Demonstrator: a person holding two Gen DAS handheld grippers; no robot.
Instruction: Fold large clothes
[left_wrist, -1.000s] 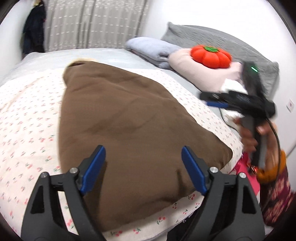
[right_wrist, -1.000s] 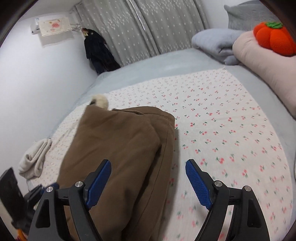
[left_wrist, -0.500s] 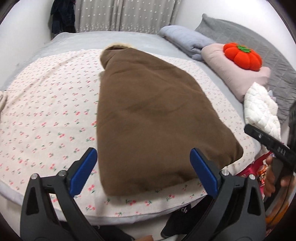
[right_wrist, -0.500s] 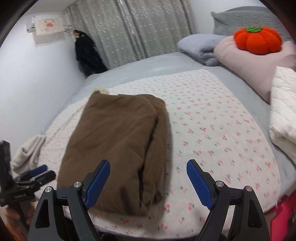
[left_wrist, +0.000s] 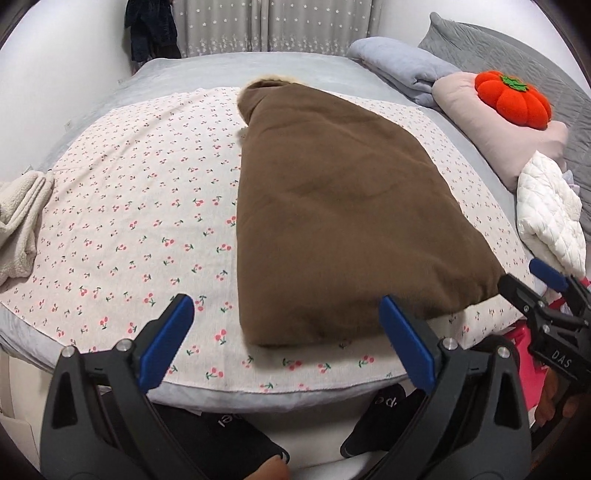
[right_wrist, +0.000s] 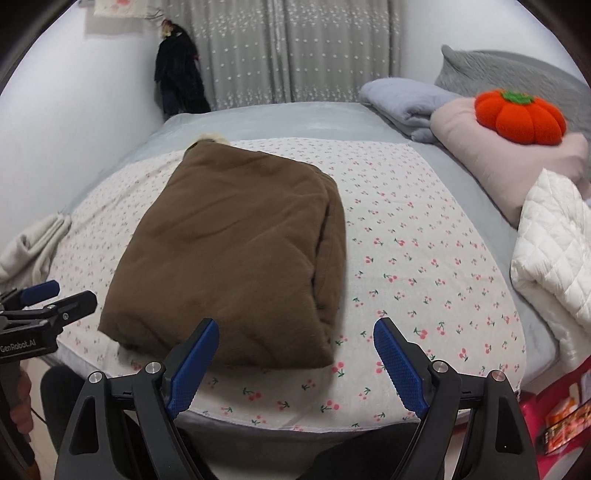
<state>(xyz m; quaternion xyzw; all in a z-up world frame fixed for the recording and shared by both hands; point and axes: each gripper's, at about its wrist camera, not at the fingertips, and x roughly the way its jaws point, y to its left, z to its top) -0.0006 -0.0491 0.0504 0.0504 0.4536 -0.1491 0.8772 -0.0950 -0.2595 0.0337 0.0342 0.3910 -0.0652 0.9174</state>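
Above one folded brown coat (right_wrist: 229, 258), left gripper (left_wrist: 286, 341) ("GenRobot.AI") and right gripper (right_wrist: 295, 363) ("DAS") gape wide, both empty.

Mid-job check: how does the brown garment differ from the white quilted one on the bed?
The brown garment lies folded flat in a neat block in the middle of the cherry-print sheet; the white quilted garment sits bunched and unfolded at the bed's right edge, beside the pink pillow. The brown one is smooth, with a pale fur trim at its far end; the white one is diamond-stitched and puffy. Neither is held by any tongs.
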